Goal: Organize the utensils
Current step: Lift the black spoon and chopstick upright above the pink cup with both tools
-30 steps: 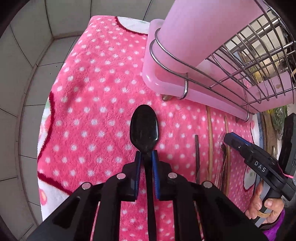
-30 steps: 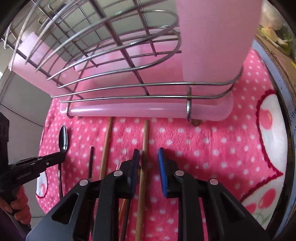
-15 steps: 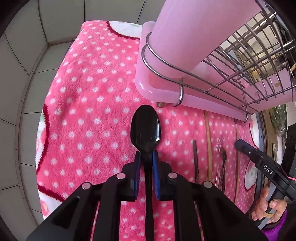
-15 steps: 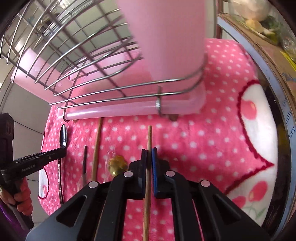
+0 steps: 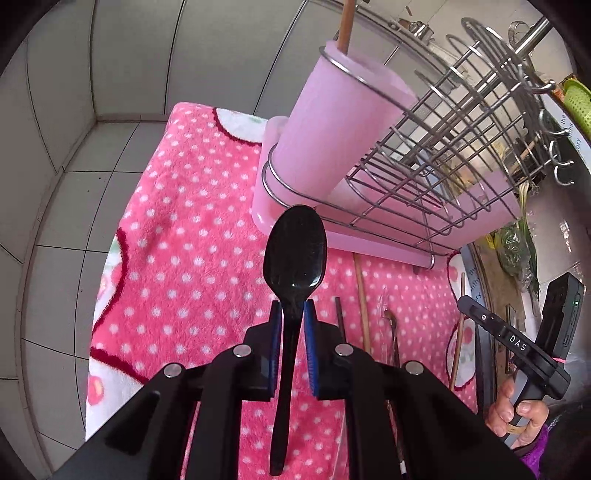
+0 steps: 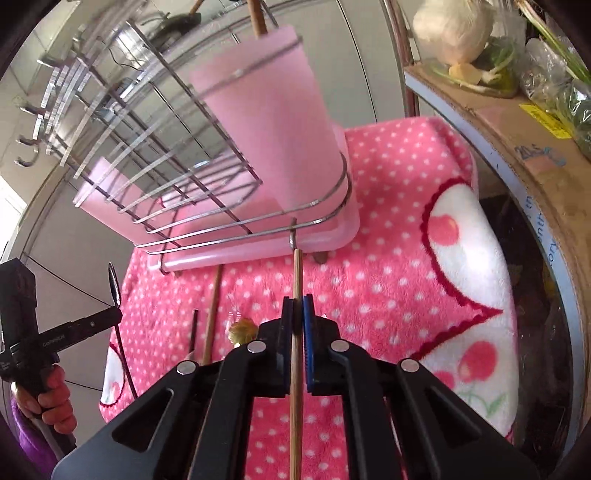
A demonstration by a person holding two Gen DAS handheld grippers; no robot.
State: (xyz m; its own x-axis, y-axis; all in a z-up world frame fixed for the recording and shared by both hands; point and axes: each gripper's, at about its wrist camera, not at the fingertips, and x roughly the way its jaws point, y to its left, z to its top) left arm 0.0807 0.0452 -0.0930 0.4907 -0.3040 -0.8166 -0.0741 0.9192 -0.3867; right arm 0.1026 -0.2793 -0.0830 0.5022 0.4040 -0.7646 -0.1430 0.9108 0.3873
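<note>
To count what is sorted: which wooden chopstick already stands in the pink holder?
The wooden chopstick poking from the tall pink plastic utensil holder; the others lie flat or are gripped.

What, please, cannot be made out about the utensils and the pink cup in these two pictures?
- Pink cup contents: both views, wall hides all but one wooden stick.
- Spoon handle end: left view, cut by bottom edge.
- Chopstick rear end: right view, cut by bottom edge.
- Rack wires: right view, blurred.
</note>
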